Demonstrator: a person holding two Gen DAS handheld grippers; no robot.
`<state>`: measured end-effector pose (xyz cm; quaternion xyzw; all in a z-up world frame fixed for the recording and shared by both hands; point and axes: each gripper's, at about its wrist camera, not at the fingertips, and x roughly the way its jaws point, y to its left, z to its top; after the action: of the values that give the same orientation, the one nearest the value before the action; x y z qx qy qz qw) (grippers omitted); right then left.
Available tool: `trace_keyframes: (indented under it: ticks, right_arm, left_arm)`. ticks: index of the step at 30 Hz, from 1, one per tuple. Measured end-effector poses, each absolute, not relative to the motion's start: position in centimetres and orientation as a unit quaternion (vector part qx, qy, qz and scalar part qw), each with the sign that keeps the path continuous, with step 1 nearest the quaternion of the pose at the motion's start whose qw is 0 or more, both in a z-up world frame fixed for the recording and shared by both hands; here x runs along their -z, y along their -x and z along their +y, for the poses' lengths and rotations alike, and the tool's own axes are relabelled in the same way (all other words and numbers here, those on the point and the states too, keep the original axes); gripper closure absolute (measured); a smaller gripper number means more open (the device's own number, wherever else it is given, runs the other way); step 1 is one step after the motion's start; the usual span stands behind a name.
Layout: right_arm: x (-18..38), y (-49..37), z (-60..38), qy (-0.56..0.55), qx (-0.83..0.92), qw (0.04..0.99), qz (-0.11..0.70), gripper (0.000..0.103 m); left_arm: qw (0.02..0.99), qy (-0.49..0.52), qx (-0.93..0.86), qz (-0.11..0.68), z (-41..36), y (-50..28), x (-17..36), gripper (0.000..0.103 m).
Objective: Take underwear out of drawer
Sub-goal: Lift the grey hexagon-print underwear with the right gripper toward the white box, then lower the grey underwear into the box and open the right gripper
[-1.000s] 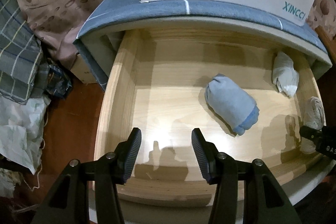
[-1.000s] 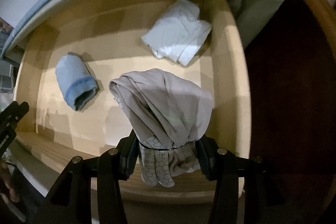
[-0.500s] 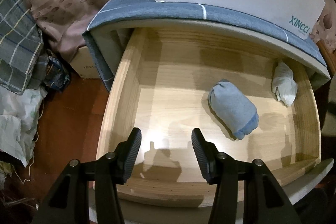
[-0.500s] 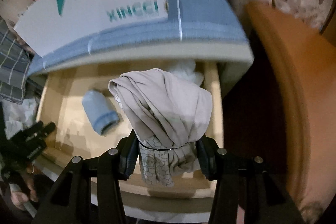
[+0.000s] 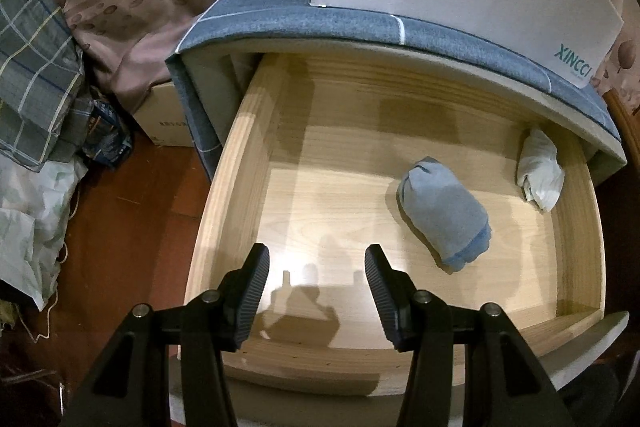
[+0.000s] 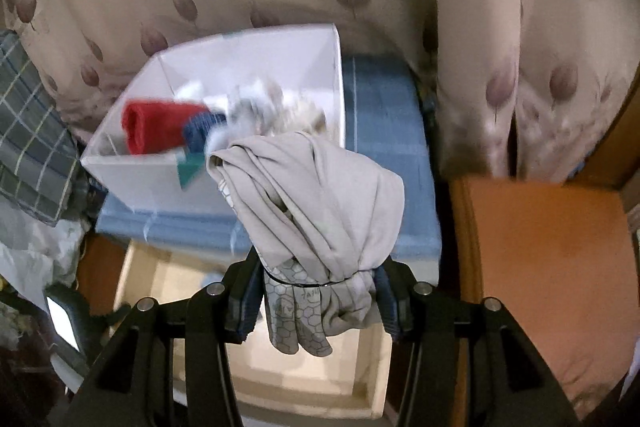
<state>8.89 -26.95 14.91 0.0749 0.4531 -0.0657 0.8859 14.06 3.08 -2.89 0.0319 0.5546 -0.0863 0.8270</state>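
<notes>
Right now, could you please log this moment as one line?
right gripper: shut on beige underwear | left gripper: open, empty | drawer: blue roll, white bundle

Counting the things here

Two rolled clothes lie in one wooden drawer (image 5: 224,187): one blue roll (image 5: 444,211) and one white roll (image 5: 540,173). One beige bundle (image 6: 320,203) is up in the air. One white box (image 6: 256,67) holds one red roll (image 6: 152,125). There are two grippers: one left gripper (image 5: 316,267) and one right gripper (image 6: 316,291).
</notes>
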Motion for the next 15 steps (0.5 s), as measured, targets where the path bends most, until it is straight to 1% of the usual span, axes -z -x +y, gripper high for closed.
trace_keyframes:
  ticks: [6,15]
  right_arm:
    - [-17.8,-12.6,-25.4,-0.053,0.058,0.897,0.436,0.058]
    - [-17.1,-18.7,-23.3,-0.007,0.057,0.891,0.450,0.058]
  left_arm:
    - [0.827,-0.020,0.086,0.555,3.4,-14.2,2.8,0.052]
    - [0.828,-0.009,0.086,0.553,3.5,-14.2,2.8,0.052]
